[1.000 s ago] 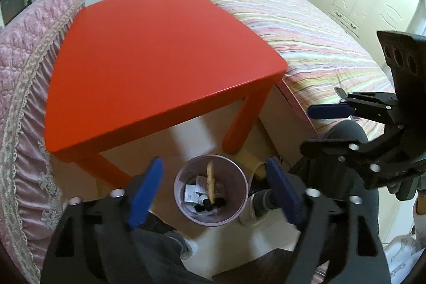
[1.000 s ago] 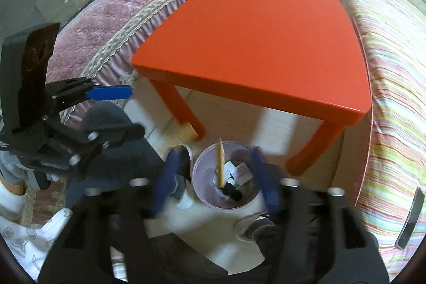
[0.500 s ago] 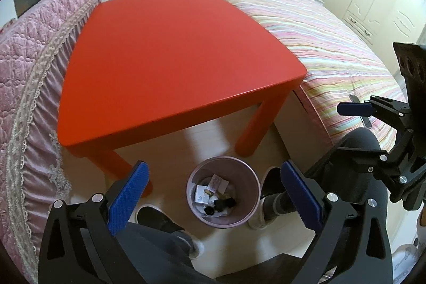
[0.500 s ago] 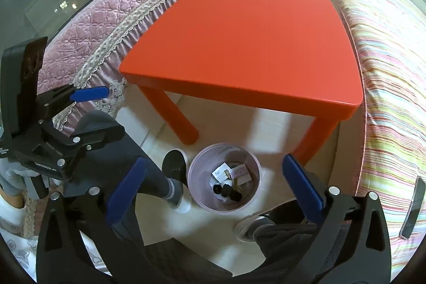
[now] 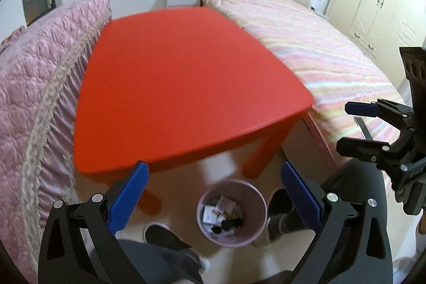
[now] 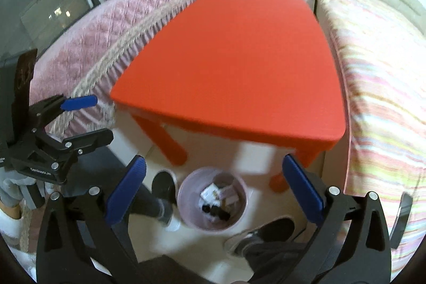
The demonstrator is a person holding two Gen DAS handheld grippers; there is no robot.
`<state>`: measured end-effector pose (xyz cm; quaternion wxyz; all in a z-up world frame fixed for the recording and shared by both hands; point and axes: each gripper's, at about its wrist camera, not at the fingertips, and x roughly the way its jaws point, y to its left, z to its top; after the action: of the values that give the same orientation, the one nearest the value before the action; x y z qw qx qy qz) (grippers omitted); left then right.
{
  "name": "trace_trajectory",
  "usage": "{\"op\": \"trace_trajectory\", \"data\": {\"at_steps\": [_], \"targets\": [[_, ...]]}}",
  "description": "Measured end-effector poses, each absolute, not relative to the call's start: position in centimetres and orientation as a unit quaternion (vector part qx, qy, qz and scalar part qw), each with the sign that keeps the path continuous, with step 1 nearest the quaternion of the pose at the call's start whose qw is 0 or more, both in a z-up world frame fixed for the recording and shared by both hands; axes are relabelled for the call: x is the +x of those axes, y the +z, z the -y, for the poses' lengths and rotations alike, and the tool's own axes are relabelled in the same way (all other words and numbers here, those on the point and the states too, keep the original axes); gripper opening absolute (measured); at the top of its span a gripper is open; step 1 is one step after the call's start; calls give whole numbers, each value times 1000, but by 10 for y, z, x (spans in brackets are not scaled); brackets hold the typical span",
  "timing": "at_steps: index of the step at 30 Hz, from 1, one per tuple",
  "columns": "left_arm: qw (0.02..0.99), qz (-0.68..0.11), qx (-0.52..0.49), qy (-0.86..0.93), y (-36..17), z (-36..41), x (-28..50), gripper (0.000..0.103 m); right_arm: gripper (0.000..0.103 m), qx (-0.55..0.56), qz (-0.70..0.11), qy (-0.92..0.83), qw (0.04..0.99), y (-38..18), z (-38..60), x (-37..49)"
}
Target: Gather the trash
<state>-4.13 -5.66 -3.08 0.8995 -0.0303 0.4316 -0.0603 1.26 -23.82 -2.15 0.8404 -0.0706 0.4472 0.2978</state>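
Since a second ago, the stick-like item has dropped fully into the pink waste bin (image 5: pixel 231 214), which stands on the floor beside the red table (image 5: pixel 181 87). Both cameras have since lifted. The left gripper (image 5: pixel 213 193) and right gripper (image 6: pixel 214 190) are released, jaws spread wide, holding nothing. The tabletop shows no remaining trash; collection appears complete.

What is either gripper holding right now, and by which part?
Nothing. The left gripper and right gripper are both open and empty above the pink bin, where the trash lies.
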Motion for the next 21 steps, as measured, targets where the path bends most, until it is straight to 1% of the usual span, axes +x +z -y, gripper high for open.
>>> {"op": "trace_trajectory", "data": {"at_steps": [4, 11, 14, 21], "targets": [[912, -406, -39, -48, -12, 44, -30, 95, 100, -70, -416, 290, 859, 2, 236, 30], [926, -374, -24, -32, 16, 38, -14, 97, 100, -69, -373, 288, 879, 37, 225, 52], [927, -373, -17, -30, 23, 37, -8, 97, 100, -69, -367, 293, 880, 44, 222, 56], [929, -368, -35, -29, 29, 32, -5, 97, 100, -71, -361, 296, 882, 49, 217, 60]]}}
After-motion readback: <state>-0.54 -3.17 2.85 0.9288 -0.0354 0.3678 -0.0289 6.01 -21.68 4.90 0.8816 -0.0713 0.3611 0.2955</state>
